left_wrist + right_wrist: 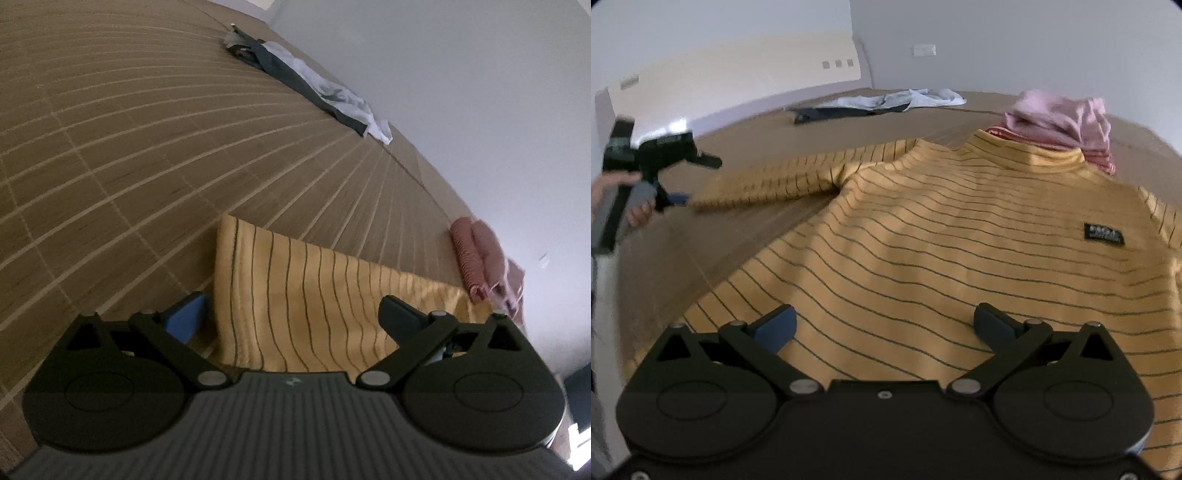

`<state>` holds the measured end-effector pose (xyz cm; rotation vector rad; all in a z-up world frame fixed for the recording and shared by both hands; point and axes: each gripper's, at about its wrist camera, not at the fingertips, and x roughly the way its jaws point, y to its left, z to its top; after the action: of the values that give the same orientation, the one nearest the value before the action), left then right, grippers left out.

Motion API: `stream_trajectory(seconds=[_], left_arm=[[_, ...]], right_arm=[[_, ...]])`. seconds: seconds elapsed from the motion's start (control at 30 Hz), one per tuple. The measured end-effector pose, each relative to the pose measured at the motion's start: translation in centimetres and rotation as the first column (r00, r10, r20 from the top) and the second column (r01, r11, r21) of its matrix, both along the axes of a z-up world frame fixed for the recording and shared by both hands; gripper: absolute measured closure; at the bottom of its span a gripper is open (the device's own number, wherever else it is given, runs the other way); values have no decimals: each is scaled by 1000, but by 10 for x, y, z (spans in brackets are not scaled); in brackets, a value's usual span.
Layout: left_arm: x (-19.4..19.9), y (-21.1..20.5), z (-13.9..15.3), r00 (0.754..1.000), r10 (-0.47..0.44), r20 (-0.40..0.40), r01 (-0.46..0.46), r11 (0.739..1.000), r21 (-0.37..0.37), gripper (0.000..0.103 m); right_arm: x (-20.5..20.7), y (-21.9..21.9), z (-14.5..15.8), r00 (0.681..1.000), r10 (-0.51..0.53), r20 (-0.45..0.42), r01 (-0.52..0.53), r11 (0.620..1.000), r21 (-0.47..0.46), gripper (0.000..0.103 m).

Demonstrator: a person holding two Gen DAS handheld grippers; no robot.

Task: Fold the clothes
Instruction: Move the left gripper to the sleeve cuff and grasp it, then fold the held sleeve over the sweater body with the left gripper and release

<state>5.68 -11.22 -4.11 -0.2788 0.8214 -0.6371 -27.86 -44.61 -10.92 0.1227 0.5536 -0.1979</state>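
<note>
A yellow sweater (960, 236) with thin dark stripes lies spread flat on a brown woven mat (768, 133), its black label (1103, 233) at the right. My right gripper (884, 325) hovers open over the sweater's near hem, fingers wide apart and nothing pinched. One sleeve (768, 181) stretches out to the left. At its cuff, a hand holds my left gripper (696, 181) open, one finger above and one below the cuff. In the left wrist view the cuff end of the sleeve (295, 295) lies between the spread fingers of the left gripper (293, 317).
A pile of pink clothes (1060, 118) sits just beyond the sweater's collar, pink pile (480, 258). Dark and white garments (879, 103) lie by the far wall, also in the left wrist view as a dark and white heap (314, 88). A cream headboard (738, 74) borders the left.
</note>
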Motion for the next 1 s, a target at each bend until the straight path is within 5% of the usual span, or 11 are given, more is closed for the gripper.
stream_trajectory(seconds=[0.2, 0.3, 0.37, 0.7, 1.0], left_arm=[[-6, -7, 1, 999, -8, 46, 4, 996, 88, 20], [-8, -8, 1, 998, 10, 60, -17, 993, 116, 43], [-6, -6, -1, 998, 34, 57, -42, 991, 130, 81], [-18, -9, 14, 998, 12, 63, -12, 1000, 7, 87], [-86, -84, 49, 946, -256, 197, 269, 963, -38, 87]], right_arm=[[5, 12, -3, 999, -10, -39, 7, 997, -75, 0], [5, 13, -3, 999, -12, -44, 8, 996, -87, 0], [5, 15, -4, 999, -13, -46, 9, 995, -95, 0], [6, 18, -5, 999, -17, -51, 11, 993, -116, 0], [6, 19, -5, 999, -19, -50, 13, 993, -118, 0]])
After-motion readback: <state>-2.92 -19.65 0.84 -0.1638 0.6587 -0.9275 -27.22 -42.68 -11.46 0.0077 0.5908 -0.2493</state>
